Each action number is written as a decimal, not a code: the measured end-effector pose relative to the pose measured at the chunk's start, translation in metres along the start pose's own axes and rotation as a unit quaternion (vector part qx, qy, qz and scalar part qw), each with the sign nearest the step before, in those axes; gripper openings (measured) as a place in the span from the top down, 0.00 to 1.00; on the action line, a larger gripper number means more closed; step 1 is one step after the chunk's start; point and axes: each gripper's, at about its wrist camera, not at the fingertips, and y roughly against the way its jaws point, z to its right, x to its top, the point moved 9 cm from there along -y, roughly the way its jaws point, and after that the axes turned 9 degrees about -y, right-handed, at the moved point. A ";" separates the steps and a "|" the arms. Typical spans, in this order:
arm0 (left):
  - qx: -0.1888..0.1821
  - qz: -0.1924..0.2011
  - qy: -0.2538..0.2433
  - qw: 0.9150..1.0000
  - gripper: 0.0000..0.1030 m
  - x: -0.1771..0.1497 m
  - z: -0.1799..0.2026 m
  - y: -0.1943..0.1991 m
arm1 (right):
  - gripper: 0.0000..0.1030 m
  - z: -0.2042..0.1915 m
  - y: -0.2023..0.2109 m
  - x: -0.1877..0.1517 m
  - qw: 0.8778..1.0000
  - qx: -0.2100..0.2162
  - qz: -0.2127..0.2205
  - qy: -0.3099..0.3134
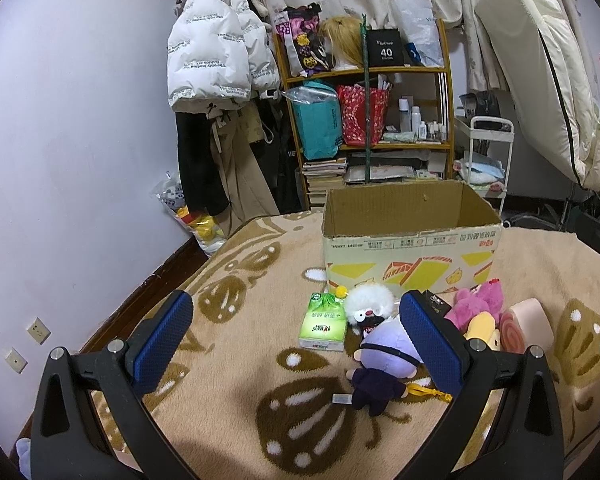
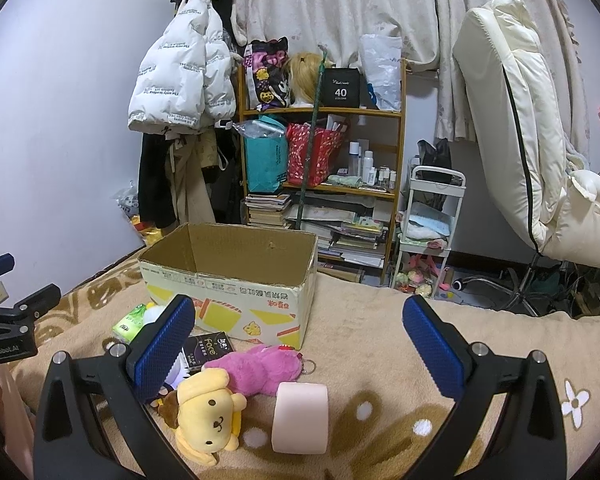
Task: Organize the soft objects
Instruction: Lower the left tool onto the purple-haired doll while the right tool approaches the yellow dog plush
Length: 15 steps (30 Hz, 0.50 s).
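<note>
An open cardboard box [image 1: 412, 256] [image 2: 236, 292] stands on the patterned blanket. In front of it lie soft toys: a purple-headed doll [image 1: 380, 364], a white fluffy doll [image 1: 370, 306], a pink plush [image 1: 480, 304] [image 2: 260, 368], a yellow dog plush [image 2: 208, 412] [image 1: 482, 330] and a pink roll-shaped cushion [image 2: 300, 418] [image 1: 528, 326]. My left gripper [image 1: 296, 340] is open above the blanket, the purple doll near its right finger. My right gripper [image 2: 300, 348] is open over the pink plush and cushion.
A green tissue pack [image 1: 325, 324] [image 2: 130, 324] and a black "Face" packet [image 2: 208, 350] lie beside the toys. Behind the bed stand a cluttered shelf [image 1: 364, 120], hanging coats [image 1: 216, 52], a white cart [image 2: 432, 220] and a cream chair [image 2: 520, 128].
</note>
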 end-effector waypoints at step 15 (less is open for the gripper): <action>-0.078 -0.071 -0.055 0.993 0.01 -0.005 0.046 -0.027 | 0.00 -0.025 -0.035 -0.032 0.994 0.022 -0.104 0.002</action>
